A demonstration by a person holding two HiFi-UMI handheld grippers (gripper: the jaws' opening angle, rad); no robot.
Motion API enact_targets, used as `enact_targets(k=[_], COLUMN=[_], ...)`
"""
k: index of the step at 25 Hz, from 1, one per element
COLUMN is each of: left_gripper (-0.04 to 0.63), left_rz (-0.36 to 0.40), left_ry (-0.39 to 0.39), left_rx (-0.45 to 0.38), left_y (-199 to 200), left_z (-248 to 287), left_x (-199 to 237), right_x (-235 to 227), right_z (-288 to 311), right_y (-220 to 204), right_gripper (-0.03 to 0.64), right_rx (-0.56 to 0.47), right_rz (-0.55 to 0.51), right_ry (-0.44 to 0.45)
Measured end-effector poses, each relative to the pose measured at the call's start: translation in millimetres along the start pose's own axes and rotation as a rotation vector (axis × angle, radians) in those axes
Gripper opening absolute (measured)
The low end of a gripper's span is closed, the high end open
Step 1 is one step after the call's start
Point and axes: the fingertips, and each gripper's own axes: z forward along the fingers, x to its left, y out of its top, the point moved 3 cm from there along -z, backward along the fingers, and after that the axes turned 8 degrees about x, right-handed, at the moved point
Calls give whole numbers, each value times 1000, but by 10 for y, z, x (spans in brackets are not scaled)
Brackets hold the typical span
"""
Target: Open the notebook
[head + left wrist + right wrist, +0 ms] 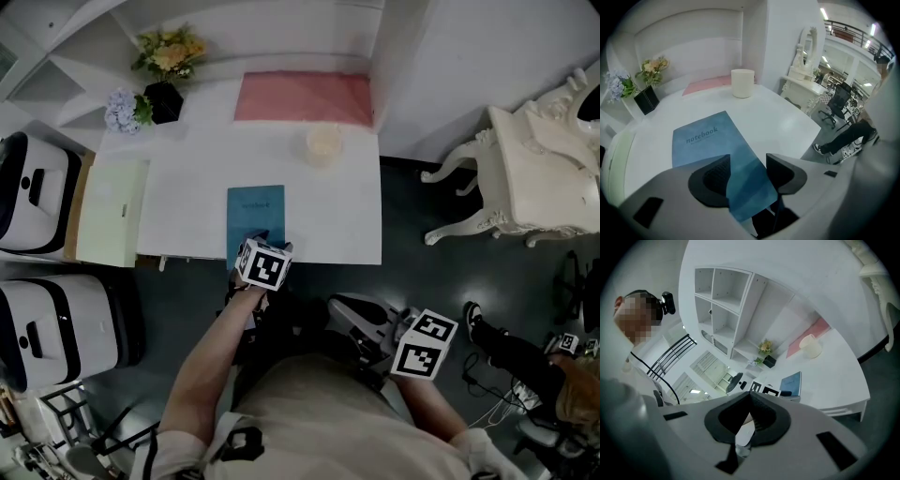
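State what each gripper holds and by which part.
Nothing is held. The left gripper stands open astride the near edge of the notebook, not pinching it; the right gripper is shut, empty.

The notebook (705,138) — slim, teal-blue, with "notebook" printed on its cover — lies closed and flat, its length running away ahead of the left gripper (747,165). Its near end reaches in between that gripper's parted jaws.

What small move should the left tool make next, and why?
Probably close the left tool on the near edge of the closed blue rectangular notebook. That edge sits between its parted jaws, not yet pinched, so the cover cannot be lifted until it is gripped.
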Motion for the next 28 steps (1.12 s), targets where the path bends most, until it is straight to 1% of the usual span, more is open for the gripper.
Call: enact_targets(k=[7, 14, 19, 23, 28], left_gripper=[221, 221, 221, 198, 196], left_rz=[27, 35, 17, -1, -20], left_ry=[-16, -20, -35, -54, -60], left_rx=[-12, -34, -63, -87, -117], left_y=[27, 79, 90, 106, 119], left_z=[-72, -189, -273, -382, -500], left_x=[-38, -27, 21, 33, 86], right_x=[-23, -34, -29, -25, -7], right_z=[13, 43, 88, 98, 133], right_y=[0, -1, -8, -11, -18], right_gripper=[12, 12, 12, 12, 12], right_rx=[-12, -19, -19, -16, -10], right_rz=[16, 25, 25, 23, 16], right_ry=[-6, 2, 5, 7, 14])
